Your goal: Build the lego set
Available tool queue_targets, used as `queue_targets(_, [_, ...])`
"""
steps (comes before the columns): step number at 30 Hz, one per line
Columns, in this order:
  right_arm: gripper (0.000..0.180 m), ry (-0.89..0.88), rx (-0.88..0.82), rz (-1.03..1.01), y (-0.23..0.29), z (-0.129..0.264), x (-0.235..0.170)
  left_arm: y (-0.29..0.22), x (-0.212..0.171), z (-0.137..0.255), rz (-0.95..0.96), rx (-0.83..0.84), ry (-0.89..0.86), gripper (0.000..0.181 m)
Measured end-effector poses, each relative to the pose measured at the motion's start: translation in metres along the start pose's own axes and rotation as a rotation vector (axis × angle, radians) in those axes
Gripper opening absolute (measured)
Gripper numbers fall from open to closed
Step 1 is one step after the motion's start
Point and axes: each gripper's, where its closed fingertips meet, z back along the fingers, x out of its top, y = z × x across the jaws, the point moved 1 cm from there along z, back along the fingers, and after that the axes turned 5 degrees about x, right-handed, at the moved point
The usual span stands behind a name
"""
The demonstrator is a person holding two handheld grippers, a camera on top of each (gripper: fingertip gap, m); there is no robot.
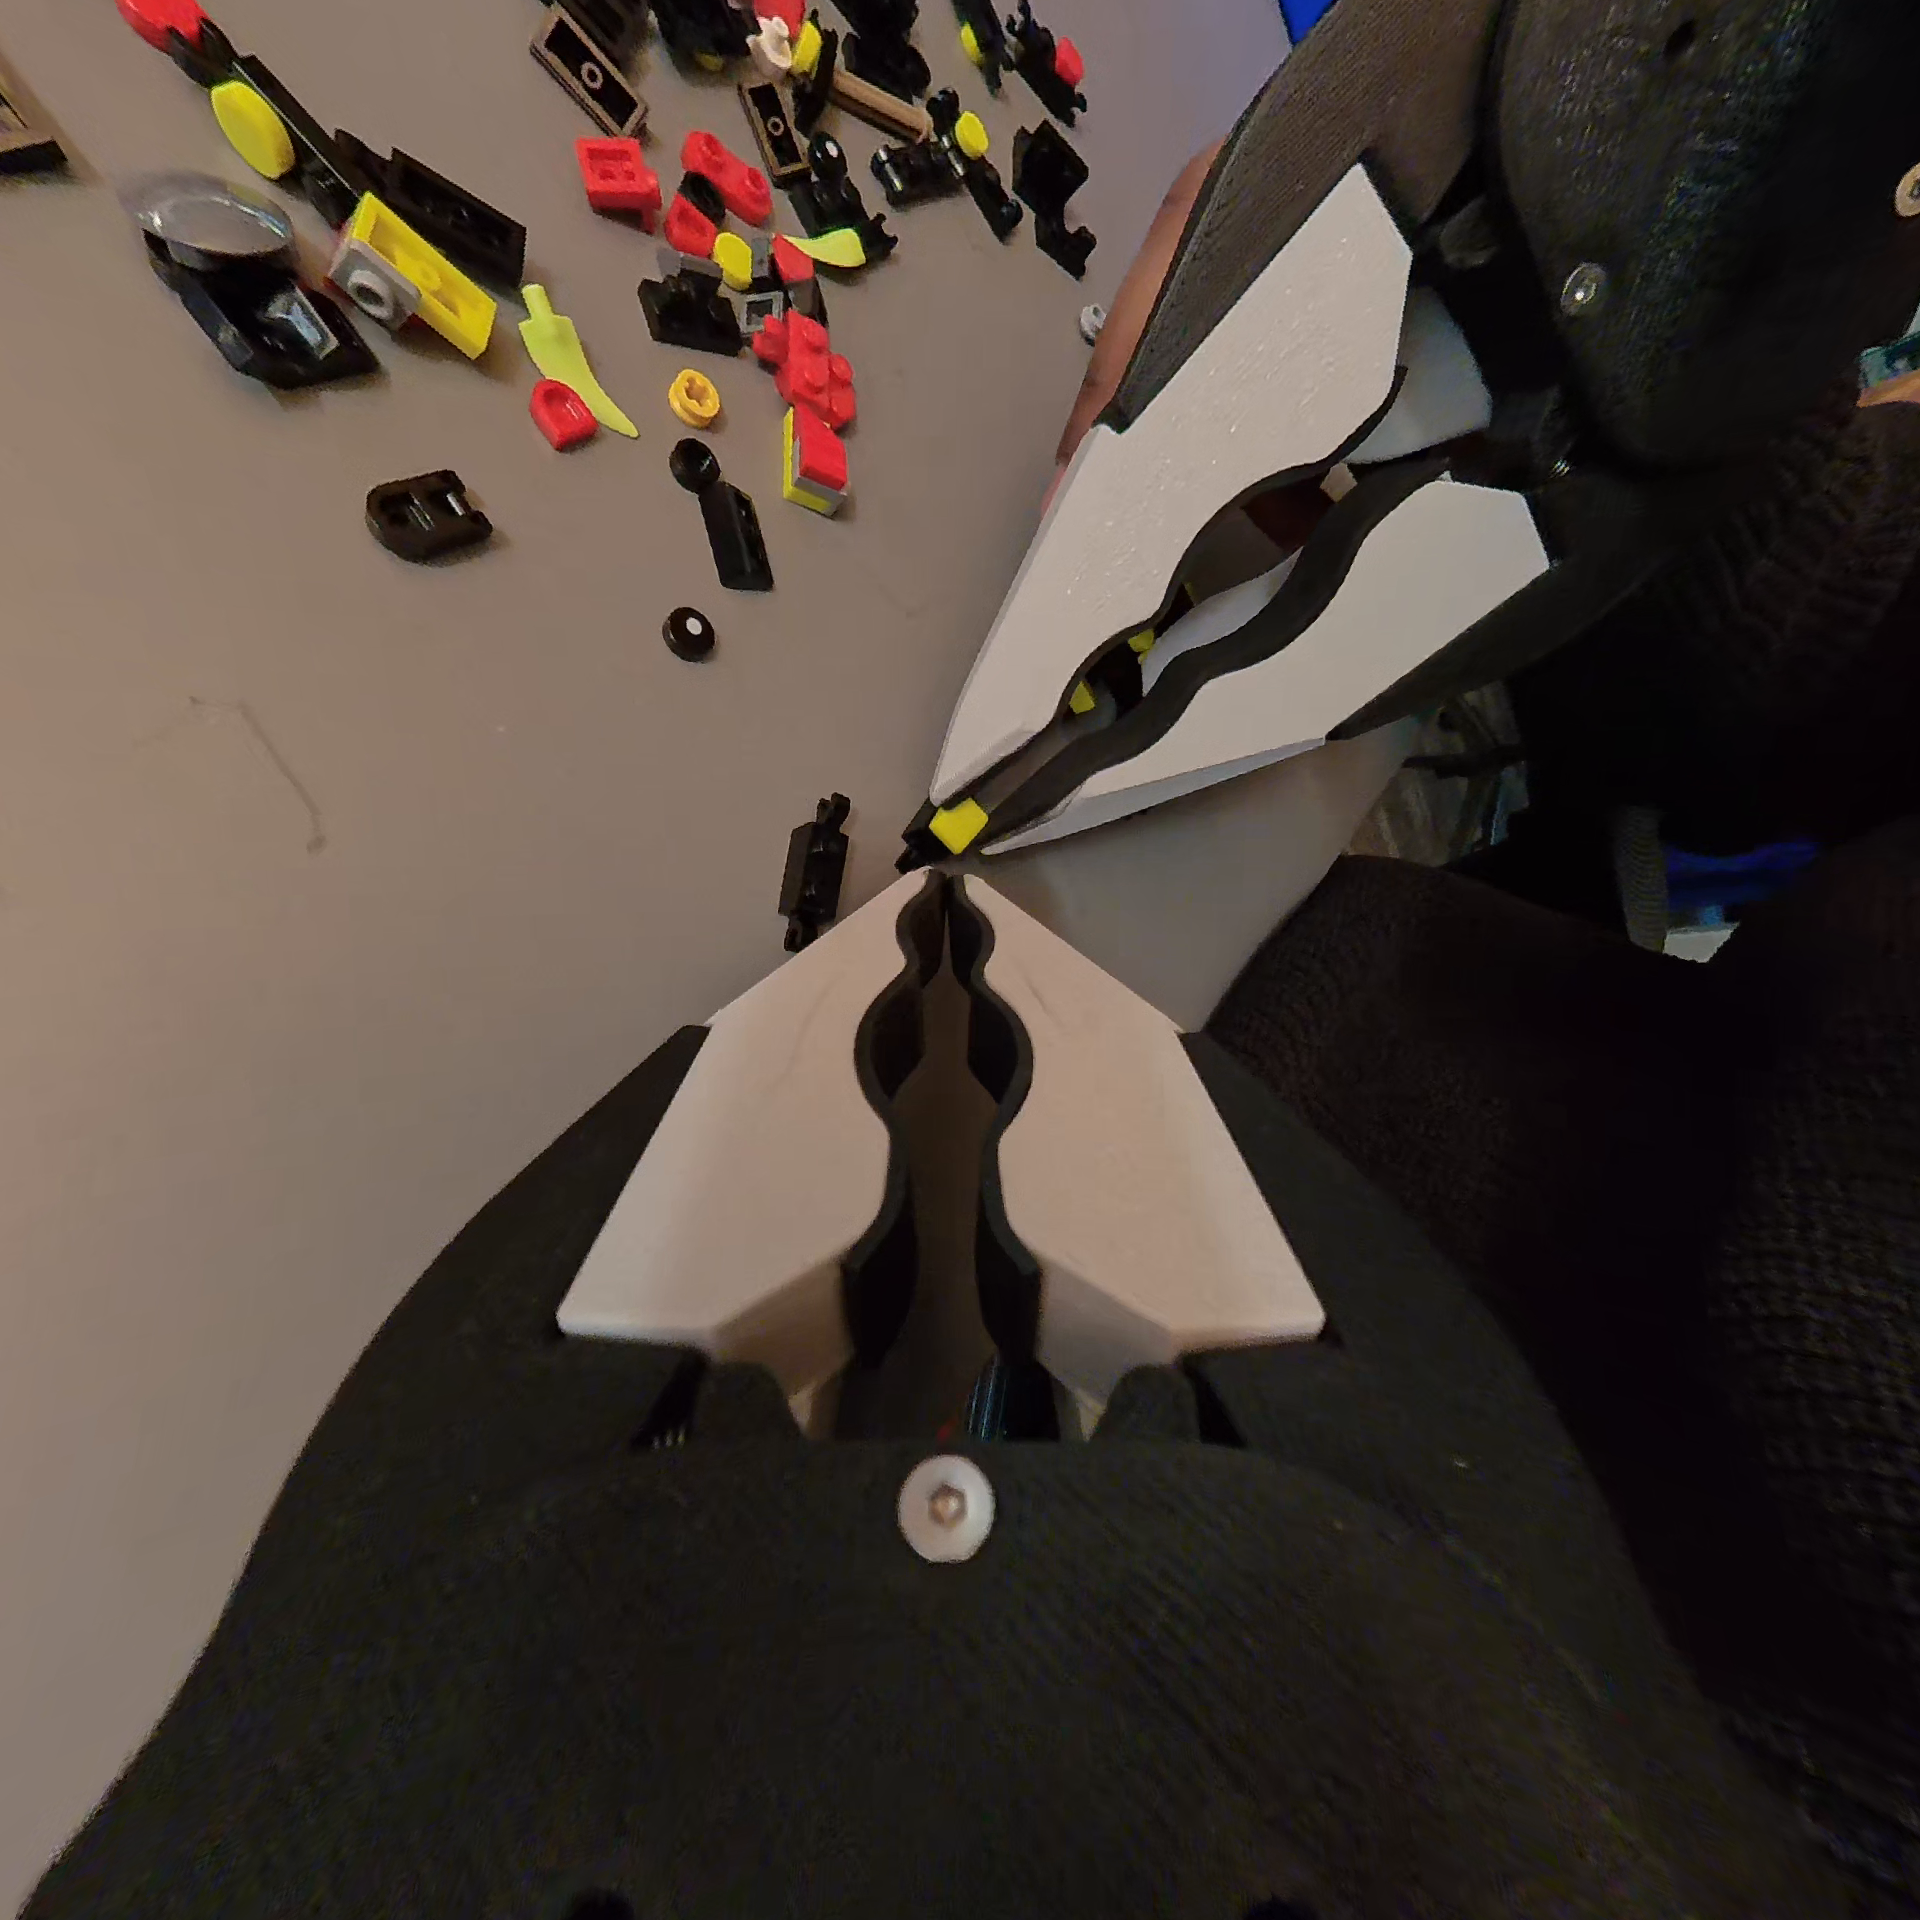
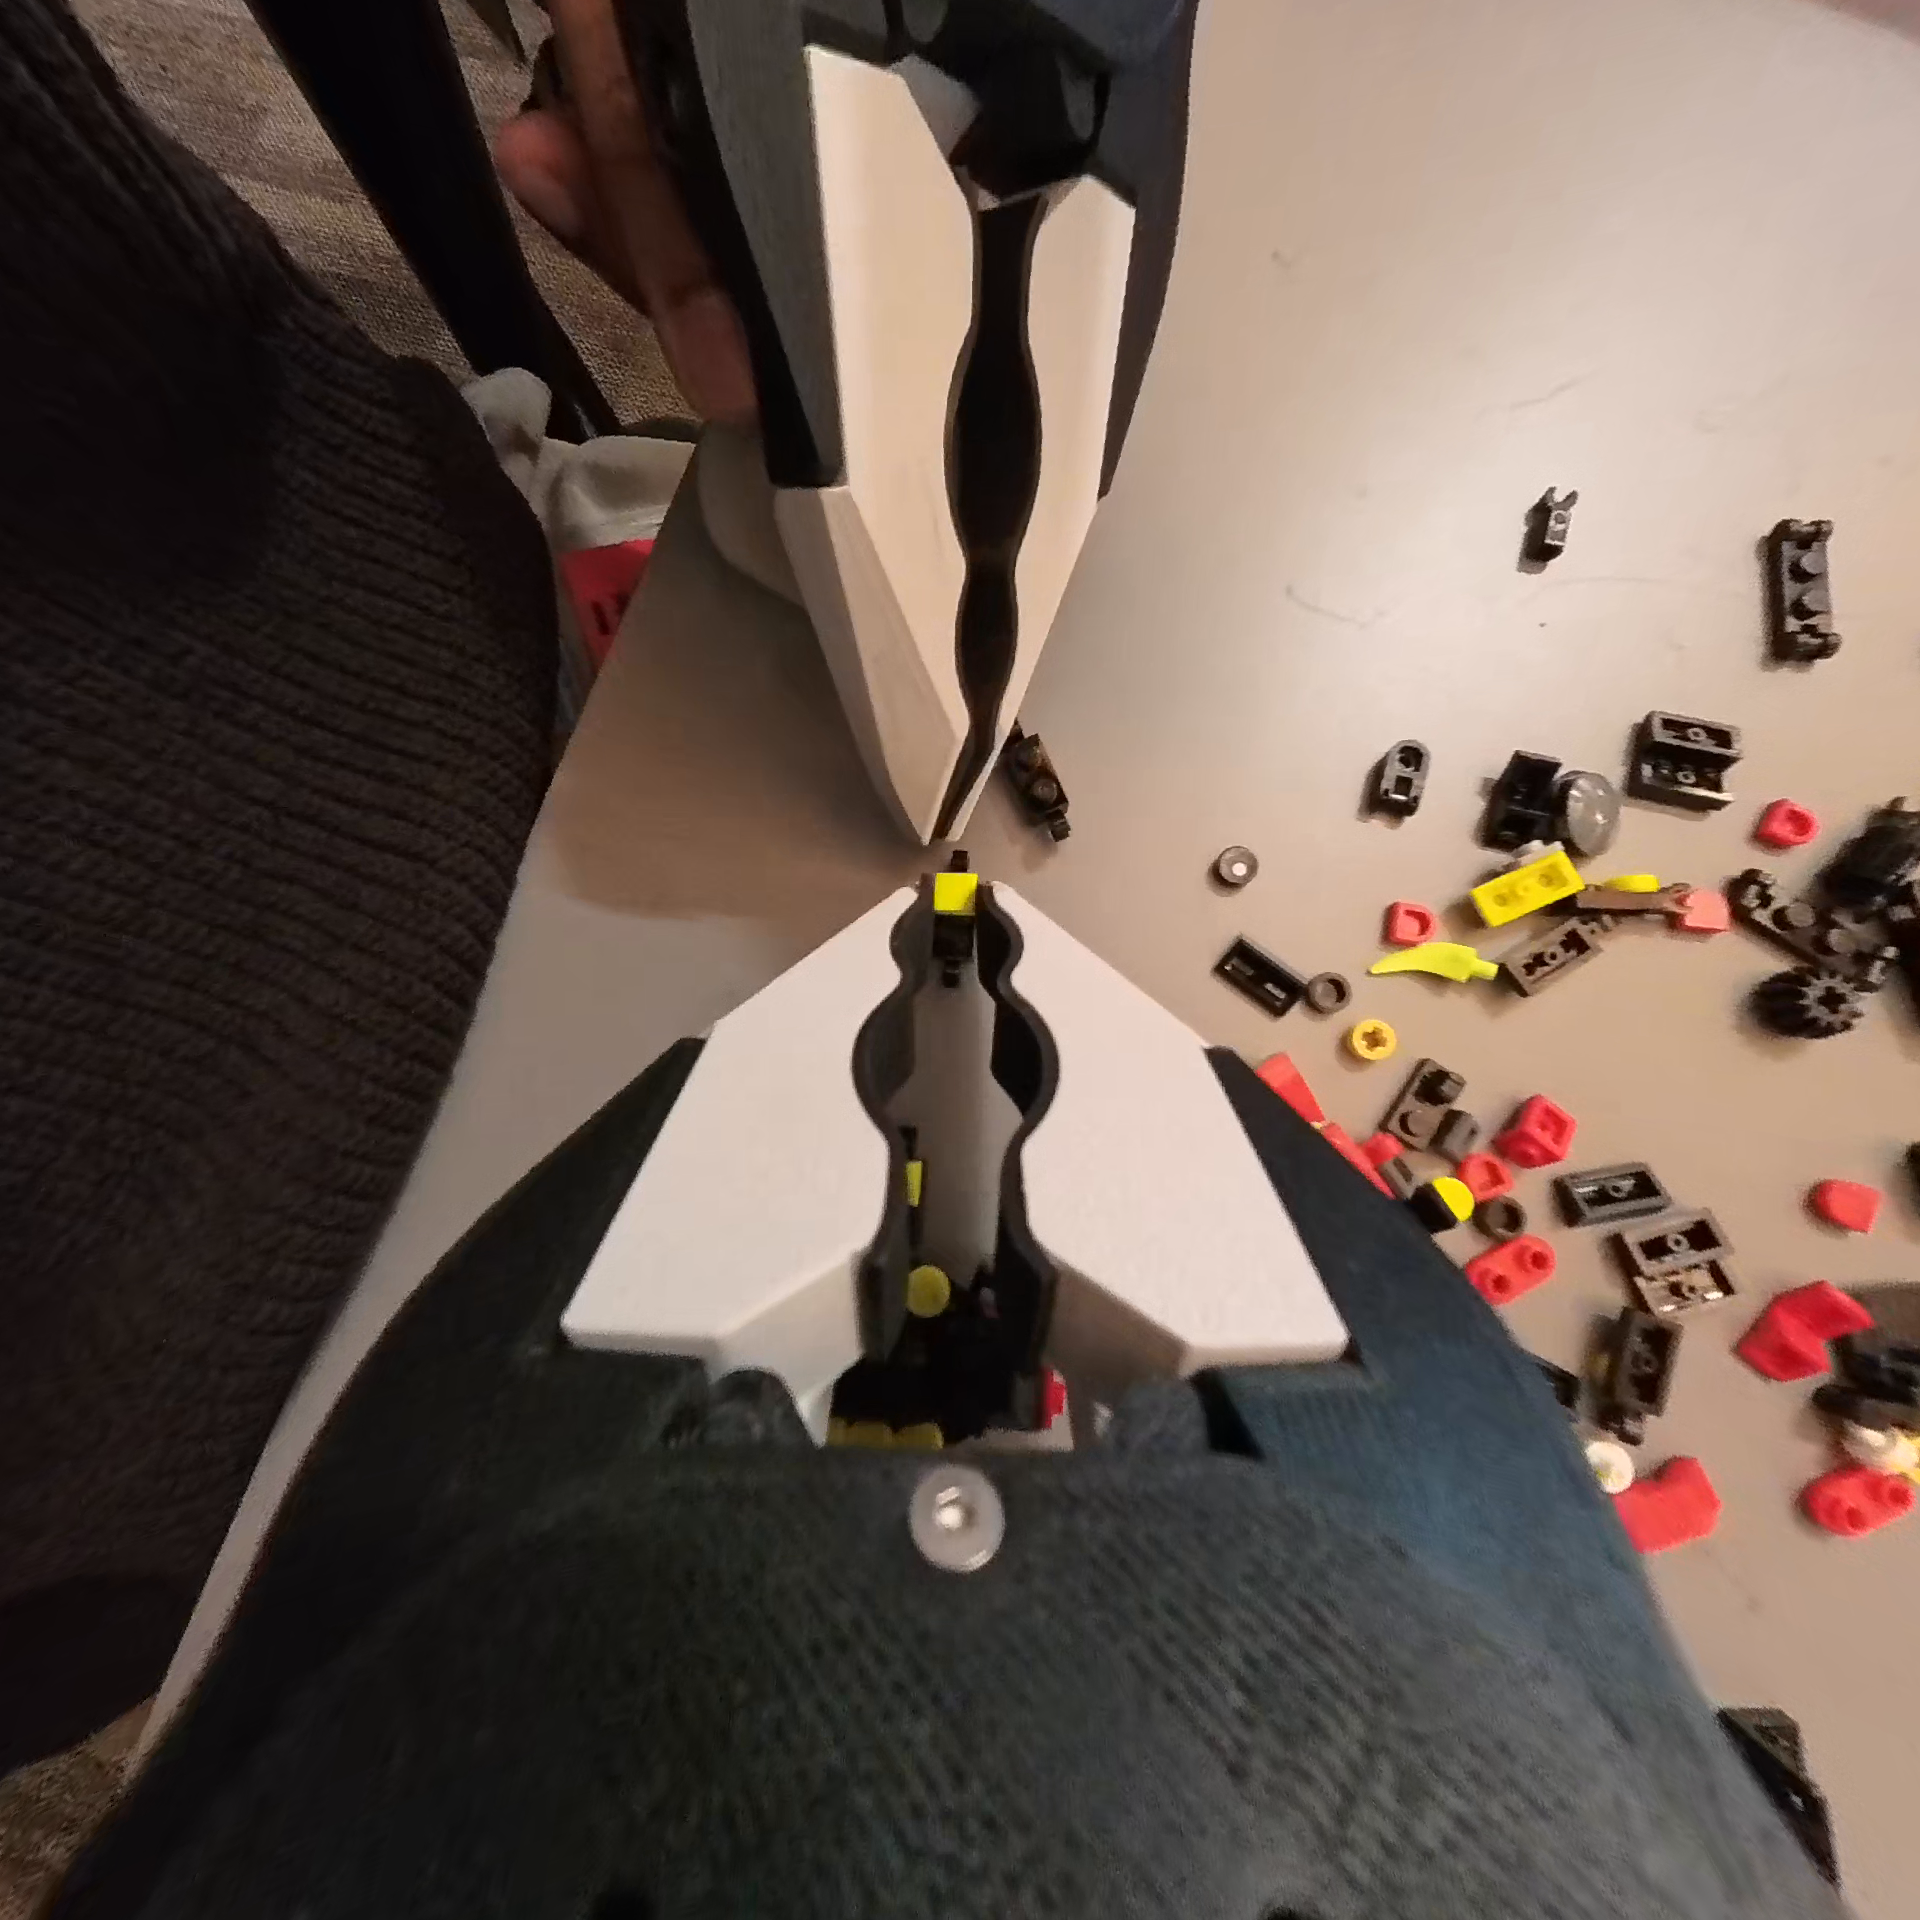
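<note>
Left gripper found at centre of the left wrist frame, fingers drawn together with nothing between them. Right gripper found at centre of the right wrist frame, clamped on a black and yellow lego assembly; yellow block protruding at the tips, remainder lodged deeper between the fingers. Tips of both grippers nearly meeting above the grey table edge. Small black clip piece noted just beside the tips. Loose red, yellow and black lego pieces scattered across the upper left of the left wrist frame, right side of the right wrist frame
</note>
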Motion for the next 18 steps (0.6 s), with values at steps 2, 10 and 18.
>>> queue_targets(2, [0.006,0.001,0.002,0.0,0.0004,0.0002,0.0,-0.0001,0.0,-0.0003,0.002,-0.003,0.002,0.0])
queue_targets(10, [0.006,0.011,-0.002,0.001,0.0012,0.0,-0.0011,-0.0007,-0.0008,-0.0016,0.004,-0.007,0.008,0.0])
queue_targets(18, [0.006,0.069,-0.039,0.027,0.002,-0.0012,0.0,-0.001,0.0012,-0.0022,0.028,-0.015,0.001,0.0])
